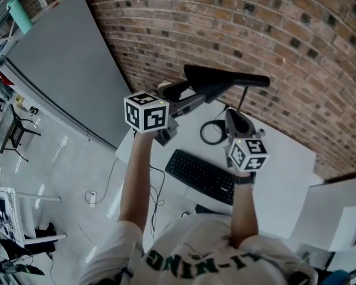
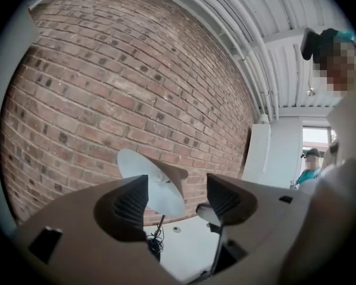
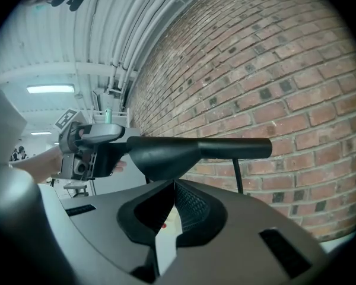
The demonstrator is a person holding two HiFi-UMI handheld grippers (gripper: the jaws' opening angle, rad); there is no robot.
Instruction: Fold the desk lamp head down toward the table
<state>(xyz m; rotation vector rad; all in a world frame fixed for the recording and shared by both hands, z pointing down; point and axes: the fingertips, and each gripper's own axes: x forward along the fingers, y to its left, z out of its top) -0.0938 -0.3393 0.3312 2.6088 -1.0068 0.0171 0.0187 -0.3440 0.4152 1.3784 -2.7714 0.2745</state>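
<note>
The black desk lamp head (image 1: pixel 225 79) lies level above the white desk, on a thin black stem (image 1: pixel 241 100). My left gripper (image 1: pixel 187 95) is at the head's left end. In the left gripper view its jaws (image 2: pixel 177 183) stand wide open. The lamp's pale round face (image 2: pixel 154 183) shows just beyond them, and no pad presses on it. My right gripper (image 1: pixel 237 122) hangs lower, below the lamp head (image 3: pixel 196 153) and near the stem (image 3: pixel 238 177). Its jaws (image 3: pixel 173 186) meet at the tips with nothing between them. The left gripper (image 3: pixel 86 147) shows at the head's far end.
A black keyboard (image 1: pixel 202 174) lies near the white desk's (image 1: pixel 285 177) front edge. A coiled black cable (image 1: pixel 213 132) sits by the lamp's foot. The brick wall (image 1: pixel 273 28) stands close behind. A white cabinet (image 1: pixel 338 218) is at the right.
</note>
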